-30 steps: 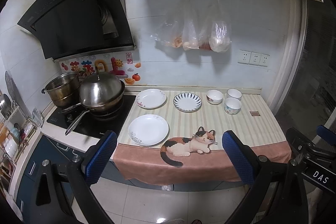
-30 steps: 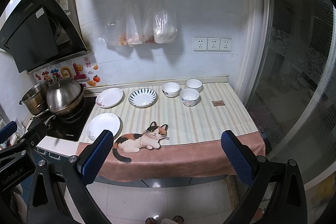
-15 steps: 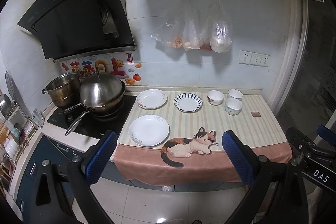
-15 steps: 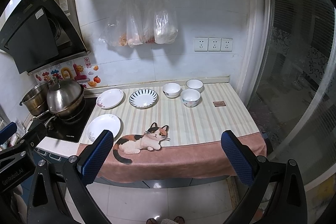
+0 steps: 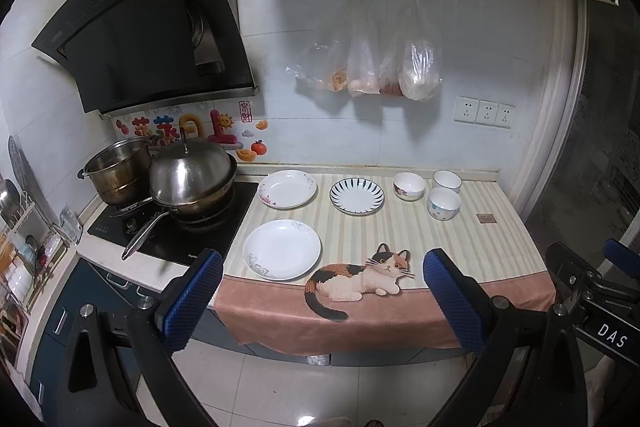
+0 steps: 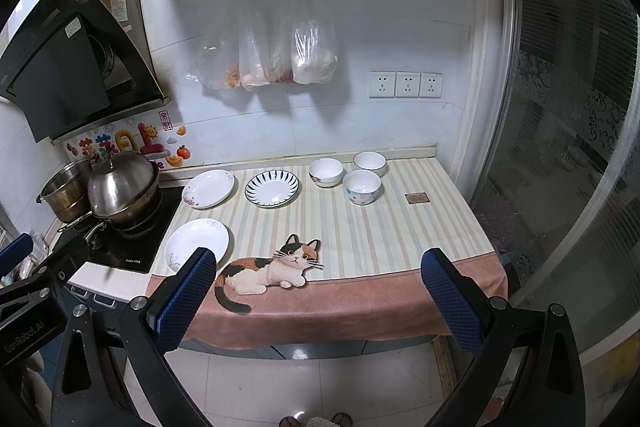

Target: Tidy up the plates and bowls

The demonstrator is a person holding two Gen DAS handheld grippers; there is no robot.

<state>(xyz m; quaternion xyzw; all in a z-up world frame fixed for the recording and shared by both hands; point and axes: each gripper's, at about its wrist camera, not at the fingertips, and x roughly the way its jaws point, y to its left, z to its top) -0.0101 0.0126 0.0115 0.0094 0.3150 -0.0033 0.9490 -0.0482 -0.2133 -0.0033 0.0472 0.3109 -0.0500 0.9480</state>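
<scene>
Three plates lie on the striped counter cloth (image 5: pixel 404 235): a white plate (image 5: pixel 282 249) at front left, a flowered white plate (image 5: pixel 287 188) behind it, and a blue-striped plate (image 5: pixel 356 195) at mid back. Three bowls stand at back right: one (image 5: pixel 408 185), one (image 5: pixel 447 180) and one (image 5: pixel 443 203) nearer. In the right wrist view the same plates (image 6: pixel 197 243) (image 6: pixel 208 188) (image 6: pixel 271 188) and bowls (image 6: pixel 326 171) (image 6: pixel 369 162) (image 6: pixel 361 186) show. My left gripper (image 5: pixel 322 287) and right gripper (image 6: pixel 318 287) are both open and empty, held back from the counter's front edge above the floor.
A stove (image 5: pixel 172 227) with a lidded wok (image 5: pixel 191 179) and a steel pot (image 5: pixel 118 169) sits left of the cloth. A range hood (image 5: pixel 152 35) hangs above it. Plastic bags (image 5: pixel 372 63) hang on the wall. A glass door (image 6: pixel 568 147) stands at the right. A small brown tag (image 5: pixel 485 218) lies near the bowls.
Both views have shifted very slightly; the counter sits a touch lower in frame. Nothing on the counter has moved and both grippers stay open.
</scene>
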